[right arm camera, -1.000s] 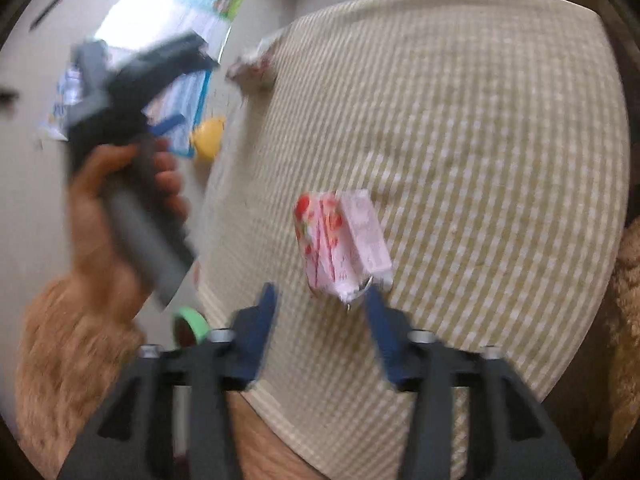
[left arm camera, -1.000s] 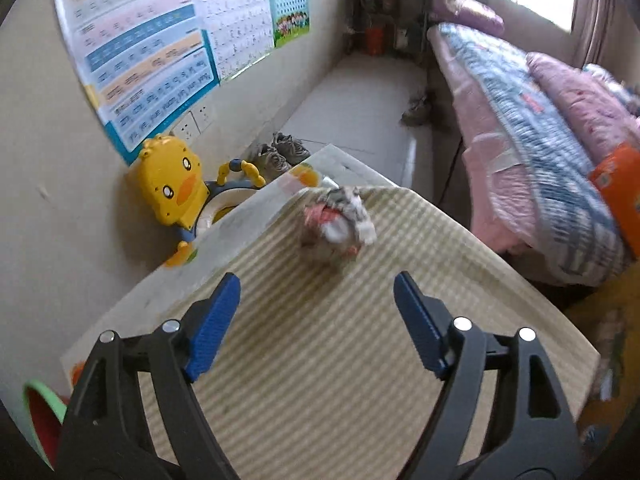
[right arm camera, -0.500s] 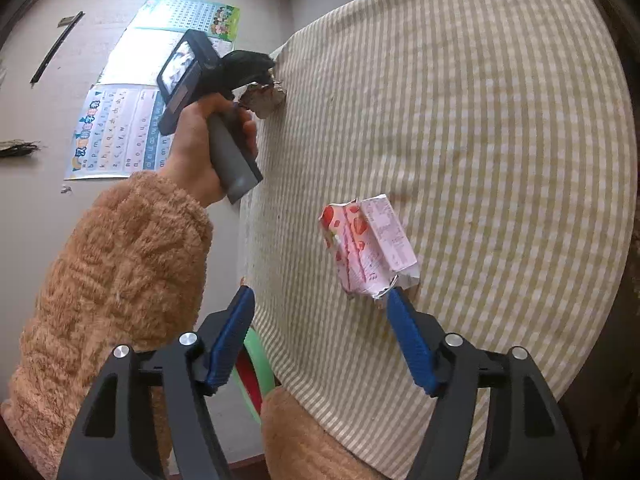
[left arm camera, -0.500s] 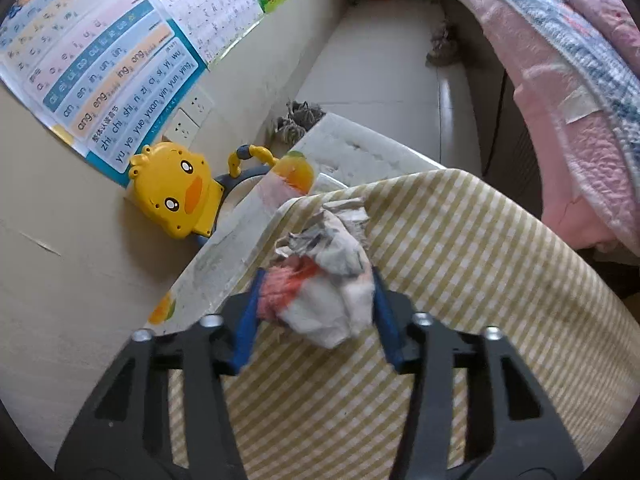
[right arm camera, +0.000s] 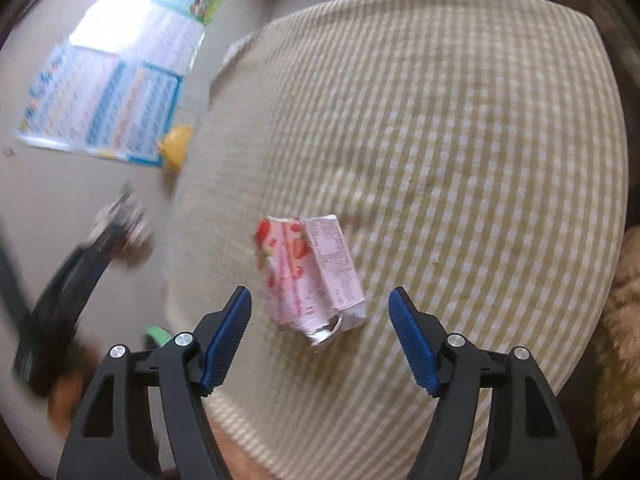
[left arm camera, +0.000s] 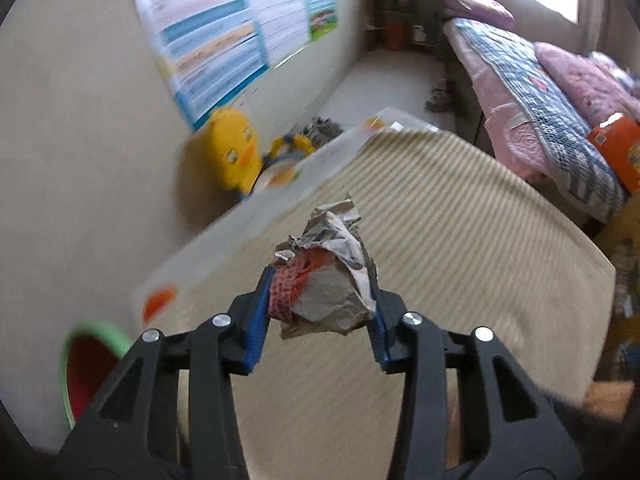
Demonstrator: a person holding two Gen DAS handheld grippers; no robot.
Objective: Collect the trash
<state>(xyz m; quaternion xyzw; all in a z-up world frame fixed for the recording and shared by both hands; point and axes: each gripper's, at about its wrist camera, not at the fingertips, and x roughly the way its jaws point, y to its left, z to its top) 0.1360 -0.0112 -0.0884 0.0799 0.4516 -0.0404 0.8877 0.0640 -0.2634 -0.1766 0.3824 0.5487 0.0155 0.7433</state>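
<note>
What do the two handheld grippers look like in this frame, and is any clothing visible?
Both the left gripper and the right gripper are matte black plastic frames with triangular cut-outs and silver round pivot bolts. Each finger ends in a ribbed blue pad. No cables or markings show. A fuzzy tan sleeve appears at the right wrist view's edge.

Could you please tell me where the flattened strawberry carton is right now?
In the right wrist view, the strawberry carton lies on the checked tablecloth near its left edge, just ahead of the open right tongs, not yet gripped.
</note>
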